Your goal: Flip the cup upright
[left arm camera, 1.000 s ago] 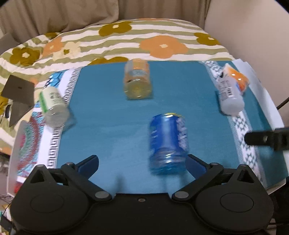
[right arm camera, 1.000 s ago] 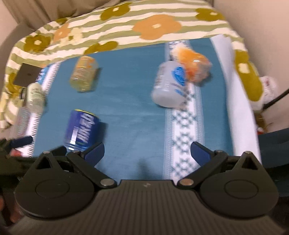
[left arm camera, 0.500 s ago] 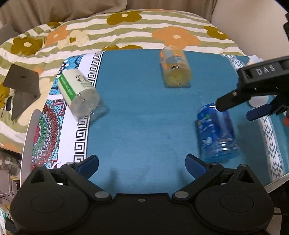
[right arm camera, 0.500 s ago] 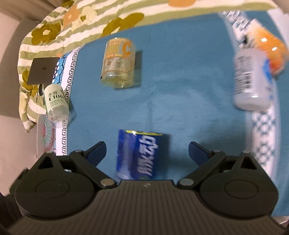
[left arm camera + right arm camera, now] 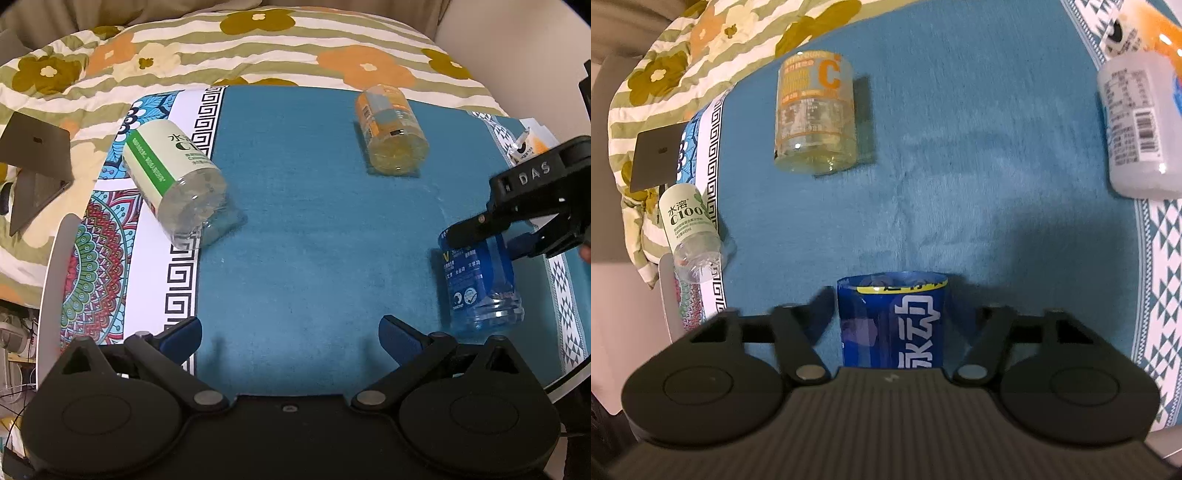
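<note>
Change: half a second ago the right gripper [image 5: 892, 314] had the blue cup [image 5: 892, 325] just ahead of its wide-open jaws; now the jaws straddle it, one finger on each side of the body.
Right jaws: open, narrower than before, closing in; whether the pads touch the cup yet I cannot tell, as the fingers are blurred.
Left gripper [image 5: 290, 332]: has drawn off to the left; its jaws stand wide open with nothing between them, low over the near edge of the mat.
Blue cup: lies on its side at the near right of the blue mat [image 5: 314, 221], clear base toward the left camera, open mouth pointing far.
Meaning for the task: likely the grasp stage; the cup is not yet upright, and a firm close then a tilt about its base seems to be what is left.
Other cups: green-labelled cup [image 5: 173, 184] far left, orange cup [image 5: 391, 133] far centre, white cup [image 5: 1137, 125] far right, all on their sides.
Surface: the teal plush mat with patterned borders looks soft, so a cup may rock when set down.
Room: a flowered striped quilt [image 5: 258, 48] lies beyond the mat; a pale wall is at right.
</note>
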A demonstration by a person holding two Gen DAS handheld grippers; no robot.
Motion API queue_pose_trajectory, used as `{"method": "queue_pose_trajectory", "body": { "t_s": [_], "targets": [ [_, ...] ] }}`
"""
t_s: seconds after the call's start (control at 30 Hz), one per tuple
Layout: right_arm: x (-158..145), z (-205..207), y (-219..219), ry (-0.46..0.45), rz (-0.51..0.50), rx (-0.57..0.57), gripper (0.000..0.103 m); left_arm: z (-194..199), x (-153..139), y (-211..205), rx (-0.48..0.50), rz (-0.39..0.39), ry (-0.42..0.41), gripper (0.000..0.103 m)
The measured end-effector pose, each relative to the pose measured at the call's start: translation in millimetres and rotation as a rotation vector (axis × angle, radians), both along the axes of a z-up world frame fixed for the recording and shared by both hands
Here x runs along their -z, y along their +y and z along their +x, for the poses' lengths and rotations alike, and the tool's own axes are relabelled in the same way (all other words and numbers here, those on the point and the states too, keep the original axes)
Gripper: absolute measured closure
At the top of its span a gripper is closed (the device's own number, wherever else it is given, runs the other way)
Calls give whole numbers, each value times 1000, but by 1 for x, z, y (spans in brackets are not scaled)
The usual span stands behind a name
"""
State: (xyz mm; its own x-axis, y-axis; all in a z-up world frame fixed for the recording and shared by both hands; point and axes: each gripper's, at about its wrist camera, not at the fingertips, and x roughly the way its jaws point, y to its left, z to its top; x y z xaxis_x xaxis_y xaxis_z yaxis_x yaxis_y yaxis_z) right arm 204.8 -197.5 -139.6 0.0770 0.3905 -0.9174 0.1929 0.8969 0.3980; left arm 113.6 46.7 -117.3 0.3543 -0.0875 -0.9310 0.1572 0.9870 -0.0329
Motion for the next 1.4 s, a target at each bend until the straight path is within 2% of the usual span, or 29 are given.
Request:
{"method": "queue_pose_trajectory", "body": {
  "t_s": [0.27, 0.4, 0.47, 0.6, 0.7, 0.8, 1.03, 1.2, 1.4],
  "targets": [
    [-6, -8, -2, -40, 0, -1, 30, 0, -5, 6, -15, -14, -2, 0],
    [-30, -22, -5, -135, 10, 19, 30, -3, -16, 8, -27, -15, -23, 0],
    [-46, -32, -8, -235, 18, 38, 30, -4, -22, 10, -32, -15, -39, 0],
    [-69, -63, 1, -574, -59, 85, 29, -6, -28, 14, -40, -10, -63, 0],
    [-59, -82, 10, -769, -110, 134, 29, -7, -27, 15, -40, 6, -72, 0],
    [-39, -91, 23, -884, -179, 144, 29, -11, -23, 17, -33, 34, -84, 0],
    [-6, -100, 41, -965, -280, 118, 28, -22, -13, 21, -16, 88, -82, 0],
    [-4, -113, 50, -993, -317, 69, 28, -28, -11, 21, -18, 85, -81, 0],
    [-9, -128, 49, -965, -326, 37, 28, -32, -12, 17, -10, 76, -87, 0]
  ]
}}
